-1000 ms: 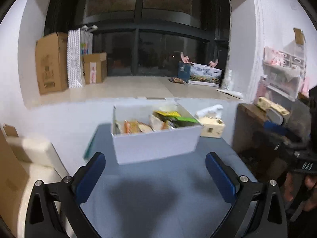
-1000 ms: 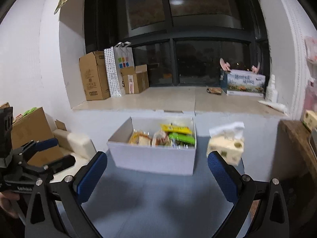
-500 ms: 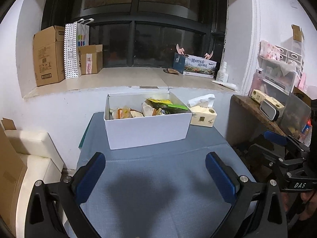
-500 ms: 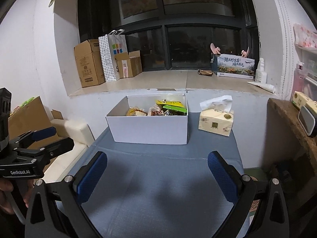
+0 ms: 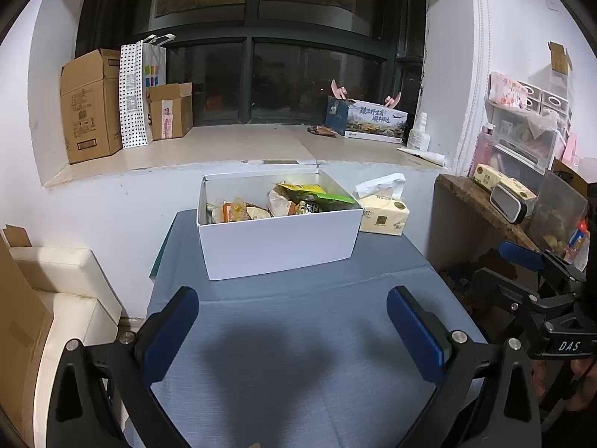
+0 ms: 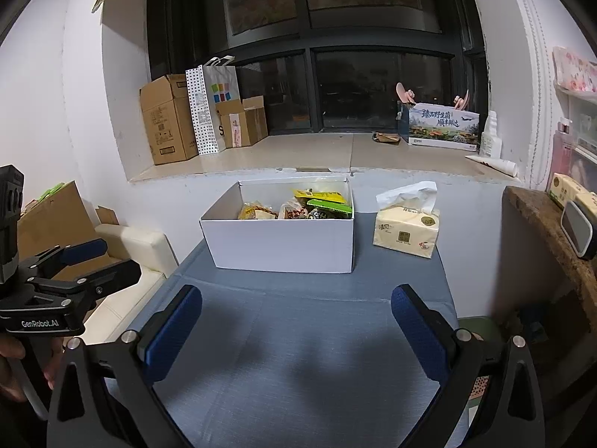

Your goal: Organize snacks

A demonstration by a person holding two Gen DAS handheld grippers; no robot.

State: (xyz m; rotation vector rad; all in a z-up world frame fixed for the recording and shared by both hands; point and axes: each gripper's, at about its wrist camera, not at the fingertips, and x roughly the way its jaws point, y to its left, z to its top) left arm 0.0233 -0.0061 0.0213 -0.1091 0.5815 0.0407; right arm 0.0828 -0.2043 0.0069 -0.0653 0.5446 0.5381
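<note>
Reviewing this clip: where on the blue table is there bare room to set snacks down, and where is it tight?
Free: the wide blue table stretch between the white box and both open, empty grippers, left gripper and right gripper. A smaller patch lies in front of the tissue pack. Tight: the gap between box and tissue pack, and the box interior, crowded with snack packets.

A white rectangular cardboard box holds yellow, green and orange snack packets on the blue-grey cloth-covered tabletop. The pale yellow tissue pack has white tissue. The white paper bag bears black dots and coloured squares.
</note>
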